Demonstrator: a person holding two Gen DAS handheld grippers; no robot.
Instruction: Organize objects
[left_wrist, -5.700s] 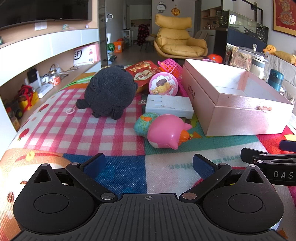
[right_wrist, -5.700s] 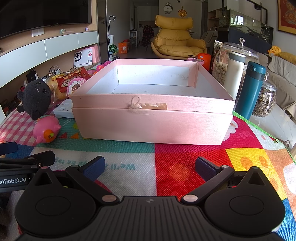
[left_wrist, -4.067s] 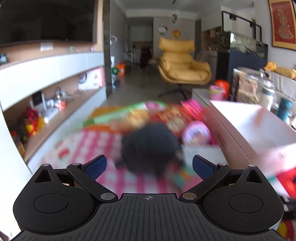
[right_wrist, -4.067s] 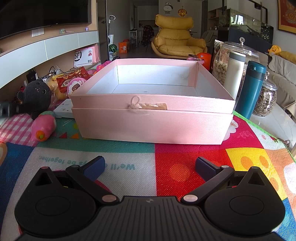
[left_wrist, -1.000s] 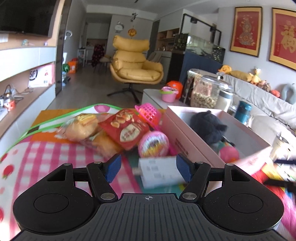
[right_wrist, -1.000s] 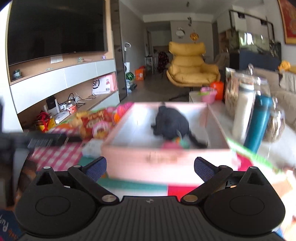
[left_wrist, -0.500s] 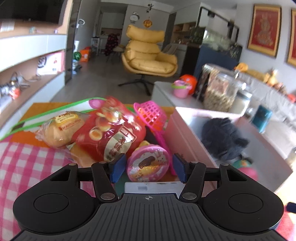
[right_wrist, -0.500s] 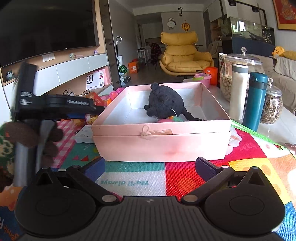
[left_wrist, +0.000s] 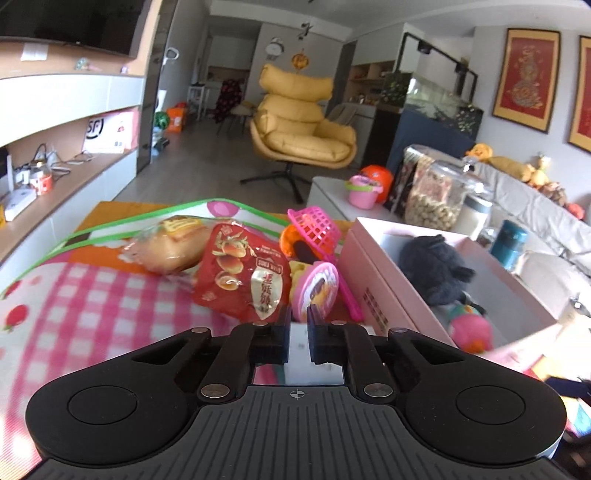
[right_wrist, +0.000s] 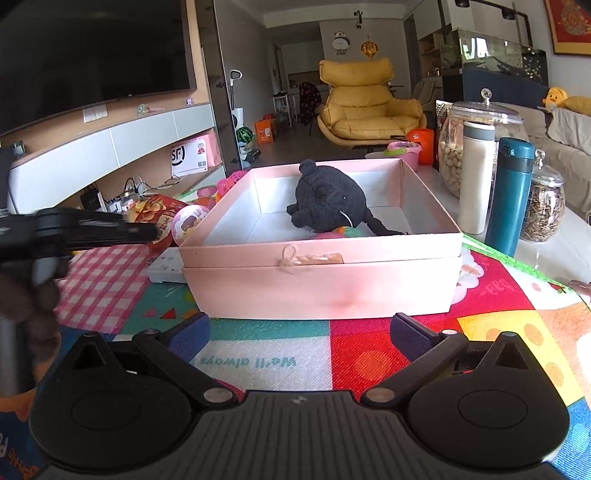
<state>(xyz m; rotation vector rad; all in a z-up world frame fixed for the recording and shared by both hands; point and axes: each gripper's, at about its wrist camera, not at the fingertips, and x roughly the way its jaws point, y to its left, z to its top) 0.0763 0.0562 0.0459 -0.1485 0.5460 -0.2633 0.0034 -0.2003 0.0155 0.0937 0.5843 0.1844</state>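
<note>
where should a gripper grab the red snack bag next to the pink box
Judging by its pose, grip the red snack bag at its near crimped bottom edge, coming from the front, low over the mat. There it is flat and thin; the middle is puffed, and the round pink tin crowds its right side.

I see a plump yellow leather lounge chair (right_wrist: 364, 107) on a dark swivel base at the far end of the room. Closer, to the right, a tall teal insulated flask (right_wrist: 509, 195) stands beside a white cylindrical bottle (right_wrist: 476, 177), with a large lidded glass jar of nuts (right_wrist: 454, 155) behind them. A dark flat-screen television (right_wrist: 92, 51) hangs on the left wall.
</note>
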